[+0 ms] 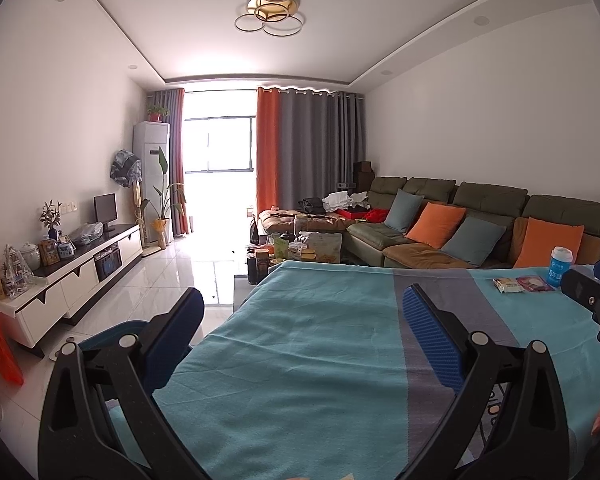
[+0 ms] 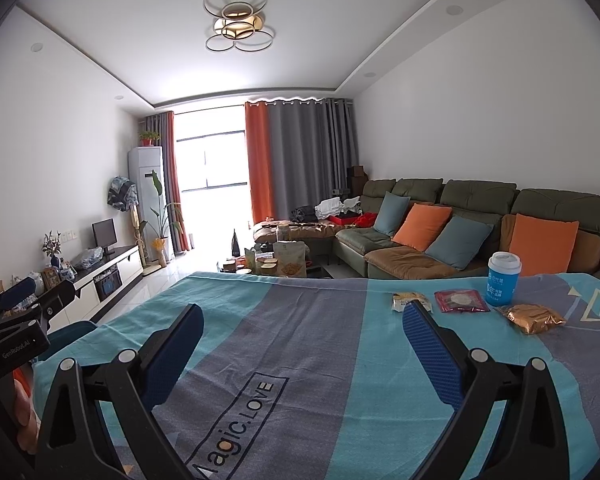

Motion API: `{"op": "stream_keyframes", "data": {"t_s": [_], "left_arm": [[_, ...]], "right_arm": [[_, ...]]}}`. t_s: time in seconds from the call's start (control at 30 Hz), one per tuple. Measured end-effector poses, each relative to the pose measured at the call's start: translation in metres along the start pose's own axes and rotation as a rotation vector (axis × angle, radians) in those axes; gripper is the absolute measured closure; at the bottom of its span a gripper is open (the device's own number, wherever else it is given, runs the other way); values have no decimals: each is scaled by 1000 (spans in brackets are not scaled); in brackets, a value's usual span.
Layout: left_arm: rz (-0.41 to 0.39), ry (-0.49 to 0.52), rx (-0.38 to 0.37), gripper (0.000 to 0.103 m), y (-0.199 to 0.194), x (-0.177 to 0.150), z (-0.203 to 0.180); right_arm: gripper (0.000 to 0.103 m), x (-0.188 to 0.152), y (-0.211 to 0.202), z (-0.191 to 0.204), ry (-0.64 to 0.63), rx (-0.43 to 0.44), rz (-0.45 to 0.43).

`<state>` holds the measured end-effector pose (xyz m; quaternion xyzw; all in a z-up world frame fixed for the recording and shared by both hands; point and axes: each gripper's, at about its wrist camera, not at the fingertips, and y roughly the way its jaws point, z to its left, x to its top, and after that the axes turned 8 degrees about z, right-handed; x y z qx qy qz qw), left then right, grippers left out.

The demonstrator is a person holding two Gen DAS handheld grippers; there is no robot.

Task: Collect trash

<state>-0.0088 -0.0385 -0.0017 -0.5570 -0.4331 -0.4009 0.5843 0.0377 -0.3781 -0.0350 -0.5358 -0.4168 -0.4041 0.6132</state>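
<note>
**Listener:** What are your fingers doing?

**Operator:** On my right gripper (image 2: 300, 322) the jaws stand wide apart, holding nothing, above a teal and grey cloth (image 2: 300, 360). My left gripper (image 1: 300, 312) is equally spread and empty.

**Listener:** Where's the trash?

**Operator:** On the far right of the cloth: a pale wrapper (image 2: 406, 300) just past my right fingertip, a red packet (image 2: 460, 301), a gold crumpled wrapper (image 2: 534, 319), and a blue cup (image 2: 503, 279) behind them.

**Listener:** Your approach?

**Operator:** I'd take the nearest wrapper first, low and flat, pinching its edge without snagging cloth. I see no bin.
</note>
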Motion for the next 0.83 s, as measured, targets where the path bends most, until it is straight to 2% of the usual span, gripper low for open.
{"op": "stream_keyframes", "data": {"t_s": [0.57,0.83], "left_arm": [[30,21,-23,5,9,0,-7],[214,39,-114,5,52,4,-14]], "right_arm": [[7,0,1,0,4,-4,1],[7,-5,3,-14,30,-42,29]]}}
